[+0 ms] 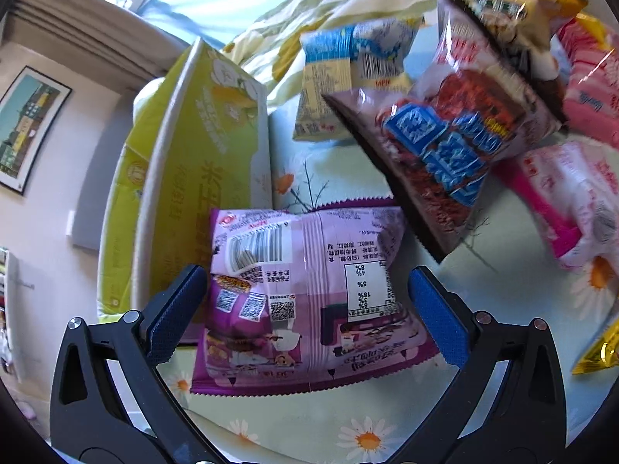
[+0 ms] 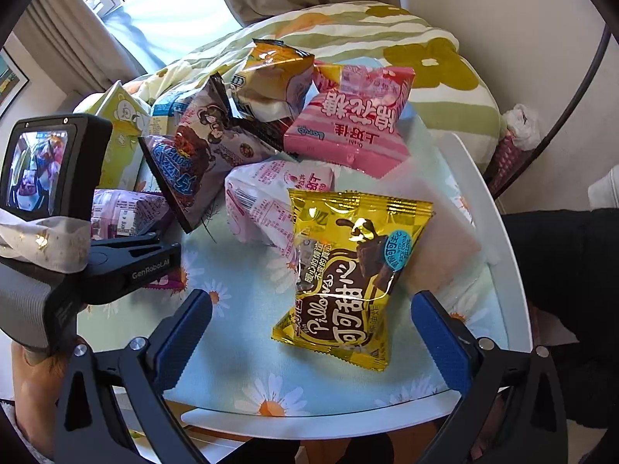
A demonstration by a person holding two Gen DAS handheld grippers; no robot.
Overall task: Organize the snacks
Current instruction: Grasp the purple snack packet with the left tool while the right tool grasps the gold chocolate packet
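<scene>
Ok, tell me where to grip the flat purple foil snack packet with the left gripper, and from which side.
Take the purple foil snack packet across its puffed middle, coming straight down from above. It lies flat on the daisy-print tablecloth, and the left gripper already hangs open with one finger at each side edge. The crimped end seams look too thin to hold well.

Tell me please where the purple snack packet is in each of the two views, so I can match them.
Left wrist view: the purple snack packet lies lower centre, between the open fingers of the left gripper.
Right wrist view: only part of it shows at the left edge, behind the left gripper's body.
Shared landmark: the brown packet with blue lettering, leaning just beyond it.
</scene>
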